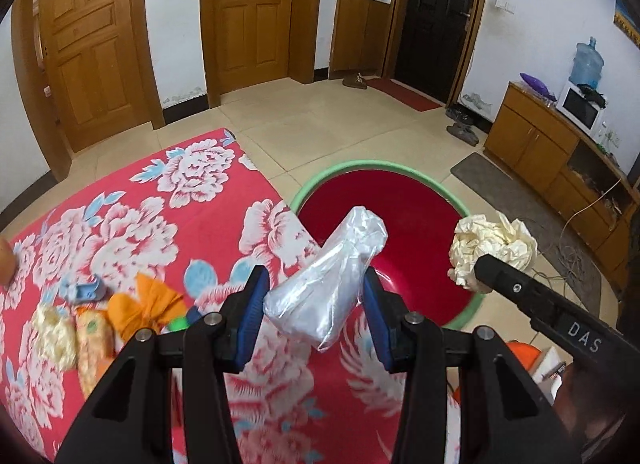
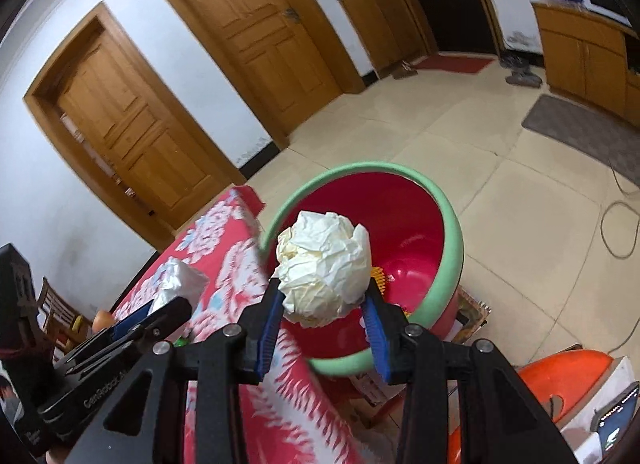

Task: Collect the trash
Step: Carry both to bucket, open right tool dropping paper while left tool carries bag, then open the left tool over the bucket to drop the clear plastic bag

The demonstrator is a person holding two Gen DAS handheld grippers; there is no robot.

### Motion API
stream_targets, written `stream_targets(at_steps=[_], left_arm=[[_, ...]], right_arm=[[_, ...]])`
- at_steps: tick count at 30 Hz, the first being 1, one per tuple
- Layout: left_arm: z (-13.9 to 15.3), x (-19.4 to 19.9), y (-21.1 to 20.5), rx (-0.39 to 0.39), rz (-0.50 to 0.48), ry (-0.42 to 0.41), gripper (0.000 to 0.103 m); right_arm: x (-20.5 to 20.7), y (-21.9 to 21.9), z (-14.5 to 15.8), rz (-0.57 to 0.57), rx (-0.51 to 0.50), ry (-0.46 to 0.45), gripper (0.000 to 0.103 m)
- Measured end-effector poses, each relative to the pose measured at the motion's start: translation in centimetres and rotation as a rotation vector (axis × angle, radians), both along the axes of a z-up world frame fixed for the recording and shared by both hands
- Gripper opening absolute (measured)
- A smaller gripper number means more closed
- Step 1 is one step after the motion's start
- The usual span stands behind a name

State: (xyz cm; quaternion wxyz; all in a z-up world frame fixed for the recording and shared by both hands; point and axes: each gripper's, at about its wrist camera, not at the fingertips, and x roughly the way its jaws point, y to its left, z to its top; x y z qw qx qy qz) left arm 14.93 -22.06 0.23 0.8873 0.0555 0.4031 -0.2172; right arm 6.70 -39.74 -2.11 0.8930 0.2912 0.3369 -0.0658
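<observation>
My left gripper (image 1: 314, 290) is shut on a crumpled clear plastic bag (image 1: 328, 284) and holds it above the table edge, next to a red bin with a green rim (image 1: 400, 224). My right gripper (image 2: 322, 300) is shut on a cream crumpled paper ball (image 2: 324, 268) and holds it over the near side of the bin (image 2: 440, 280). The paper ball (image 1: 494, 246) and the right gripper also show in the left wrist view, over the bin's right rim. The left gripper with the plastic bag (image 2: 178, 284) shows at the left of the right wrist view.
The table has a red floral cloth (image 1: 140, 224). On it at the left lie an orange wrapper (image 1: 144, 306), a blue piece (image 1: 84, 290), a cream paper wad (image 1: 54, 334) and a snack packet (image 1: 94, 338). A wooden cabinet (image 1: 552, 160) stands at the right wall.
</observation>
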Motion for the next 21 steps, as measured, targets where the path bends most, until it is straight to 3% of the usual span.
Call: stream_targets(at_steps=[3,11,16,21], left_arm=[[-0.9,1.6,-0.7,0.01,0.015,0.023,0.047],[-2.3,3.7,-2.4,0.023,0.019,0.021,0.047],[-2.7,4.3,-3.2,0.02,0.019,0.02,0.047],[-2.7,4.5,-3.7,0.008,0.012,0.024,0.057]], right_arm=[[1.5,-0.5,-1.1,-0.013,0.034,0.024,0.042],[4.0,-0.7,-1.9,-0.036,-0.004,0.048,0.046],[4.3,-1.2,-2.6,-0.055,0.005,0.059,0.067],[3.8,-2.1,-3.2,-0.071,0.036,0.063,0.067]])
